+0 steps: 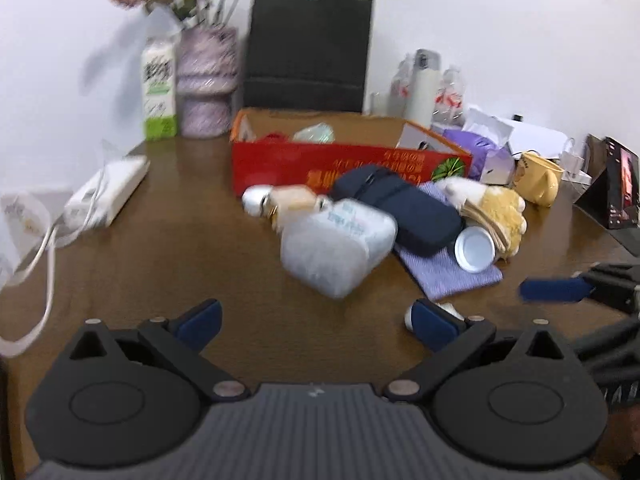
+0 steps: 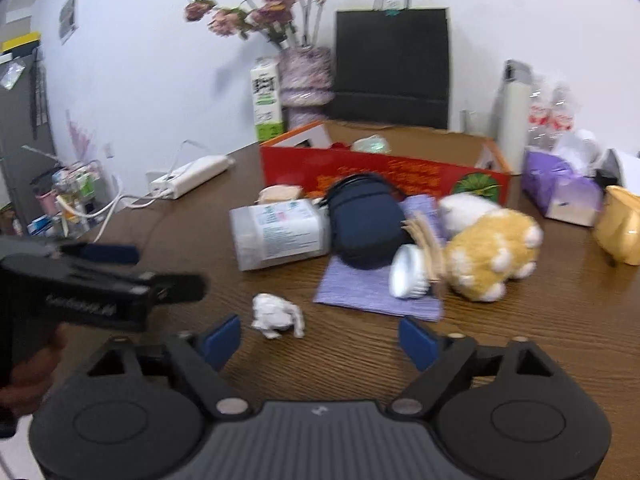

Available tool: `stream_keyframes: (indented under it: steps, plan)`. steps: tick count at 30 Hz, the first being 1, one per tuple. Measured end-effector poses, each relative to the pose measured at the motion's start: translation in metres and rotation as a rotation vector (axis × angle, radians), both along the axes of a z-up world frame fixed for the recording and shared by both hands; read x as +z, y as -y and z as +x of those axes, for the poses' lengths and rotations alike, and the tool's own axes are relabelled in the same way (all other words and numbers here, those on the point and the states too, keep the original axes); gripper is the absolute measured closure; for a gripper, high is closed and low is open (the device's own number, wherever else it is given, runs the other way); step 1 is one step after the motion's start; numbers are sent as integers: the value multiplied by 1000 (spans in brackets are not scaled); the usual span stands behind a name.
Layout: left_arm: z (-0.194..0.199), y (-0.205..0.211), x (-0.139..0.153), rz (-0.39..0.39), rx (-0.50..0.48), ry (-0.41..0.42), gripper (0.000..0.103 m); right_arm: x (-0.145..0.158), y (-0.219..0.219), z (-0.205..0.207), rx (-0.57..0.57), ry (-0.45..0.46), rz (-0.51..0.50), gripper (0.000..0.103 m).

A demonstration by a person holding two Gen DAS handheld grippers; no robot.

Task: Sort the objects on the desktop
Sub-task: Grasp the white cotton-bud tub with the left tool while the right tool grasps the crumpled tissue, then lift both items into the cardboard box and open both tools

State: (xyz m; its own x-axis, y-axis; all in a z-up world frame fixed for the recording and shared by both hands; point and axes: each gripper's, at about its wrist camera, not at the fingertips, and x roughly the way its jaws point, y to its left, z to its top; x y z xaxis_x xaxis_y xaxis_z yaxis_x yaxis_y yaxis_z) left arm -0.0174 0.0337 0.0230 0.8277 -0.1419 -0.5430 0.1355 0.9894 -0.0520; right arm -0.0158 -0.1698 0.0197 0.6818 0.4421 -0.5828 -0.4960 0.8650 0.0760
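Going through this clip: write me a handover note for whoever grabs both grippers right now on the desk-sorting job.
Left gripper: open, empty, above bare table.
Right gripper: open, empty, the crumpled white paper lying just ahead of its jaws, untouched.
Pile in front of the red box: clear plastic jar on its side, navy pouch and white-capped bottle on the purple cloth, plush toy beside them.
Done: the box already holds a few items, too blurred to name.
Left: the whole pile and the paper are still on the table.
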Motion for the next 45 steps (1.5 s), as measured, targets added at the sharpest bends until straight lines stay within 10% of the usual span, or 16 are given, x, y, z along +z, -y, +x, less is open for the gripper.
stream_keyframes:
  steps: [10, 11, 22, 29, 40, 45]
  plan:
    - [100, 14, -15, 62, -182, -63, 10, -17, -30, 28, 56, -20, -53, 81]
    - [102, 13, -16, 53, -187, -72, 23, -17, -30, 27, 57, -19, -57, 82]
    - [16, 2, -13, 62, 112, -115, 28, -16, -18, 22, -5, -19, -73, 82]
    - [-34, 12, -11, 28, 53, -157, 15, -16, -14, 2, -7, -11, -77, 82]
    - [14, 18, -21, 35, 126, -167, 13, -12, 3, 4, -58, -9, -62, 82]
    - [22, 18, -20, 62, 142, -151, 36, -14, 5, 9, -60, -10, -53, 83]
